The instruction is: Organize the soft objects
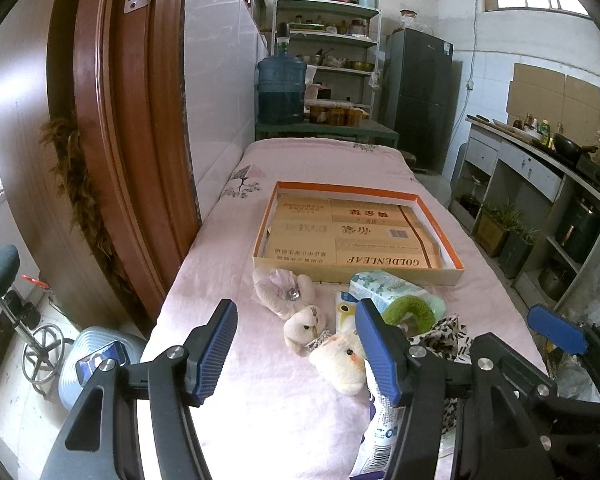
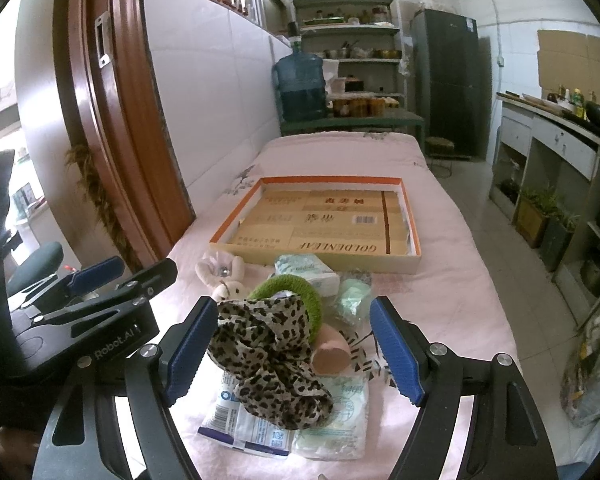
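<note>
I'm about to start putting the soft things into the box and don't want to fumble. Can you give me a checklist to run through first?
1. Left tongs open and holding nothing: ok.
2. Right tongs open, leopard-print cloth between the pads, not clamped: ok.
3. Box open on top, only flat cardboard inside: ok.
4. Soft things separated for single picks: not ok; the cloth lies over the green ring and packets.
5. Plush toys ahead of the left tongs, unobstructed: ok.
6. Whether the cloth is snagged on the ring: cannot tell.
</note>
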A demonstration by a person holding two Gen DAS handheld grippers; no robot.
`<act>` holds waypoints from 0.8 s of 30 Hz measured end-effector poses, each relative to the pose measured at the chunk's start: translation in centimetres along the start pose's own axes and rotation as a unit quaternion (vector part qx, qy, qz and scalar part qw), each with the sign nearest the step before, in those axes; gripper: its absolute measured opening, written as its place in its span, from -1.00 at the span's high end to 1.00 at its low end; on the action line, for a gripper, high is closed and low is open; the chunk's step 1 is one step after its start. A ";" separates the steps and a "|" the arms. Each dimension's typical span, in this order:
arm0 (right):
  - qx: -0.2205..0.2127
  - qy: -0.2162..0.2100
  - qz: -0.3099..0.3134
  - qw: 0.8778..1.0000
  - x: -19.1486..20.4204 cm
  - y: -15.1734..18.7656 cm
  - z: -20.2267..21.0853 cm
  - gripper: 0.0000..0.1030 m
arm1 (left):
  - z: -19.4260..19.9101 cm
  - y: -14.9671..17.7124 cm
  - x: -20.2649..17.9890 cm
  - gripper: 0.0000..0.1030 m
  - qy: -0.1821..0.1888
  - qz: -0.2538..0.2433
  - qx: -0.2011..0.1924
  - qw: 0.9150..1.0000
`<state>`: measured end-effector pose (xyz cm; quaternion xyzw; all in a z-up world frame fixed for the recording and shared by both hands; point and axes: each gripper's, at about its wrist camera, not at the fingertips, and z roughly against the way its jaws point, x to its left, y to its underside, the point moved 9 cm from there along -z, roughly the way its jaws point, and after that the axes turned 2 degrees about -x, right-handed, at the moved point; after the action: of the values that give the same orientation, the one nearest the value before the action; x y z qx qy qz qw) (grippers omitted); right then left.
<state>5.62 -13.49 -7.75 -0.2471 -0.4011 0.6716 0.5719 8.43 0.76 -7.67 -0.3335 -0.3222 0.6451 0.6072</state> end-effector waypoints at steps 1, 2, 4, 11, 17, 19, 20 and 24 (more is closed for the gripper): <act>0.001 -0.001 0.000 1.000 0.0 0.1 -0.1 -0.55 | 0.0 0.0 0.0 -0.19 0.000 0.000 0.000 1.000; 0.002 -0.001 0.001 1.000 0.0 0.2 -0.1 -0.55 | 0.0 0.0 0.0 -0.19 0.000 0.000 0.000 1.000; 0.005 -0.002 0.002 1.000 0.1 0.3 -0.3 -0.55 | -0.1 0.1 0.1 -0.20 -0.001 0.001 0.000 1.000; 0.037 -0.012 0.006 0.999 0.1 1.6 -2.0 -0.55 | -0.9 0.8 1.3 -0.20 -0.010 0.013 0.005 1.000; 0.073 -0.045 0.002 0.996 0.7 3.2 -4.0 -0.55 | -1.9 0.8 2.5 -0.20 -0.004 0.034 0.016 0.999; 0.082 -0.054 0.002 0.995 1.0 3.6 -4.6 -0.55 | -2.1 0.8 2.5 -0.20 0.000 0.037 0.017 0.999; 0.086 -0.057 0.002 0.995 1.1 3.8 -4.9 -0.55 | -2.2 0.7 2.5 -0.20 0.001 0.038 0.018 0.999; 0.087 -0.068 0.001 0.994 1.3 4.1 -5.6 -0.55 | -2.9 0.9 2.3 -0.20 0.006 0.034 0.023 0.999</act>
<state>7.37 -10.93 -14.06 -0.1508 -0.3784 0.7200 0.5619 10.19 3.00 -10.13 -0.3341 -0.2920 0.6709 0.5942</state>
